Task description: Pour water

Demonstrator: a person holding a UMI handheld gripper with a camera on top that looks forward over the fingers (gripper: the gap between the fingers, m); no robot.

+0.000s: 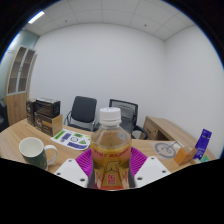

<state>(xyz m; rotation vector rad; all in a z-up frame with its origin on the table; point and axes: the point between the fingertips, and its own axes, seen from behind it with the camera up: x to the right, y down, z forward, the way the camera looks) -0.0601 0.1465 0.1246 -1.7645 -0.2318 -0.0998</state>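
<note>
Gripper (111,172) pinching bottle (111,150), both purple pads (85,160) pressing on its sides. Bottle standing upright, white cap on top. Green mug (33,152) sitting left on table (15,140). Two office chairs (82,110) standing far behind.

The gripper (111,170) holds a clear bottle (111,150) with a white cap and yellow label, both pink pads (85,161) pressing its sides. Just ahead to the left stands a green mug (33,152) on the wooden table (15,140); two office chairs (83,109) stand beyond
</note>
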